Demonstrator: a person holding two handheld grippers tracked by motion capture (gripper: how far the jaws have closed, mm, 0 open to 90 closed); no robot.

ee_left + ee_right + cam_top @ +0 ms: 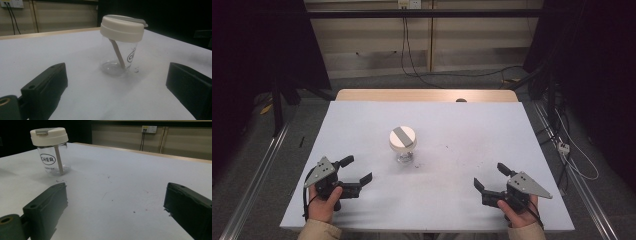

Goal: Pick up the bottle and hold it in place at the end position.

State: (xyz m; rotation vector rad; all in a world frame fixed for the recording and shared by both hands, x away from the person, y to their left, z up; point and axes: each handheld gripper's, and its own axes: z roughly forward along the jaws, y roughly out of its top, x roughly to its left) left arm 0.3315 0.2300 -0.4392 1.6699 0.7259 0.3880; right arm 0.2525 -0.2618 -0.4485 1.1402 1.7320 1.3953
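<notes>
Each black claw [359,168] carries a grey three-cornered plate [320,169] and a black cable. Both sleeves [318,231] are beige.

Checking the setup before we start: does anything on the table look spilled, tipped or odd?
Nothing spilled or tipped. The clear plastic cup with a cream lid stands upright on the white table, apart from both tongs. Only a few small dark specks lie beside its base.

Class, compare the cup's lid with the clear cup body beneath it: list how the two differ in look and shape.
The lid is opaque cream-white; the cup body is see-through, showing a stick leaning inside. The lid is plain with a grey flap on top; the cup body carries dark printed lettering. The lid is wider and flatter; the cup body is taller and narrows toward its base. Both are round and stand upright together on the white table.
</notes>
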